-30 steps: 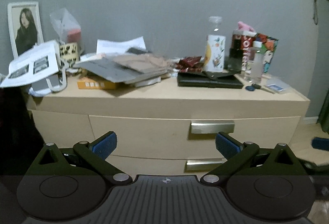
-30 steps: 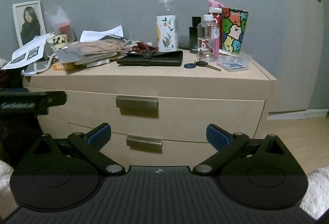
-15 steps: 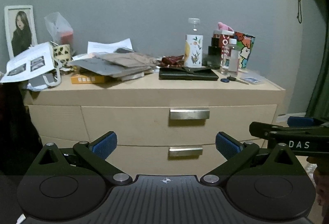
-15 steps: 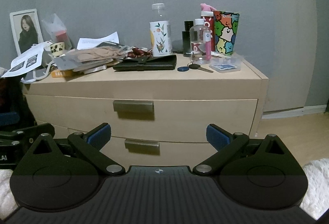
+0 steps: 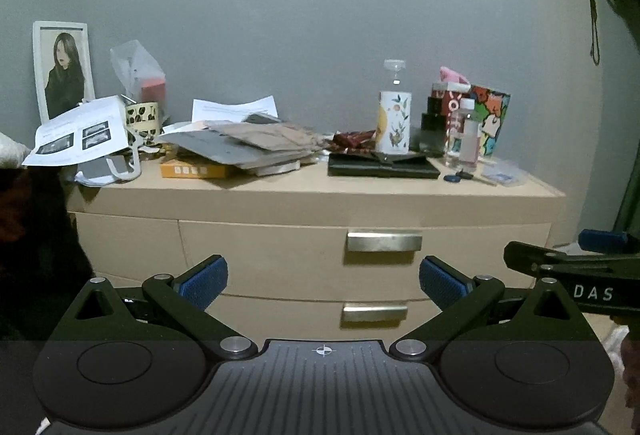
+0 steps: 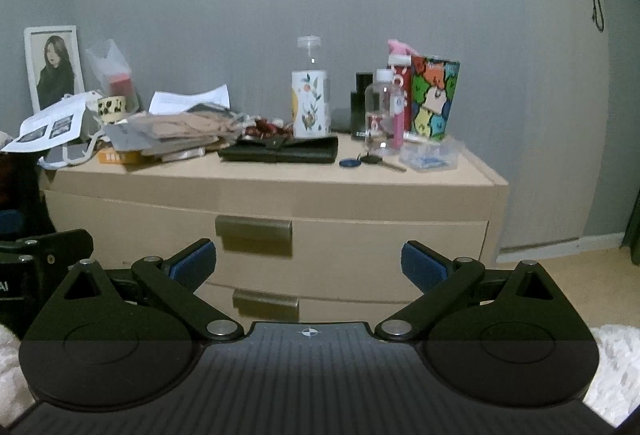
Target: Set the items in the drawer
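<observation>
A beige dresser stands ahead with two shut drawers, upper handle and lower handle. On top lie a black wallet, a key with blue fob, a floral bottle and a heap of papers. My left gripper is open and empty, well short of the dresser. My right gripper is likewise open and empty; its side shows at right in the left wrist view.
A framed photo leans on the grey wall at the left. A clear bottle, a colourful bag and a small plastic box crowd the right end. Carpet and a white rug lie at right.
Both views have pulled back from the dresser and tilted up slightly; the right gripper came into the left wrist view at right. Both grippers stayed open.
</observation>
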A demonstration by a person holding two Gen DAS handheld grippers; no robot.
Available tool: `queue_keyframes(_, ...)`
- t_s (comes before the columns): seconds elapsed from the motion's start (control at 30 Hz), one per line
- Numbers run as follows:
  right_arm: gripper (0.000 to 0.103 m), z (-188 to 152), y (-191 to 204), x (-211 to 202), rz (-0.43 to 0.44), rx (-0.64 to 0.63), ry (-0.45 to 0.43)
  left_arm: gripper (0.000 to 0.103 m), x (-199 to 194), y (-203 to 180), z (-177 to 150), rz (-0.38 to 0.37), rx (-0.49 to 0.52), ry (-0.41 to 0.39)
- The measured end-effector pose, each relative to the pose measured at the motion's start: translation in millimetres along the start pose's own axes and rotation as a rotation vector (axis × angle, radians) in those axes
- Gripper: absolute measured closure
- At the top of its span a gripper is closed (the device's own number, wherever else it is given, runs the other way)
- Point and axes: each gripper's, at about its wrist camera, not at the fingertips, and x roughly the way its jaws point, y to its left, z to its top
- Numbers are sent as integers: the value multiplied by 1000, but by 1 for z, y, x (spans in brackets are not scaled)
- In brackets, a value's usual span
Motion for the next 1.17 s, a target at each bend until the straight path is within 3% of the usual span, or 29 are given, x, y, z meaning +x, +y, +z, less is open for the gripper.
queue_keyframes(0.47,1,1,4,-15,-53,-23,-152,0,-14,-5,10,25,3,-160)
queue_keyframes(0.67,0,4,-2,-21,-51,27,-200,0,-15,-11,10,5,8,-156)
queue_keyframes(1.17,0,5,-4,-19,-51,24,-171,0,-17,-13,12,-46,1,-144)
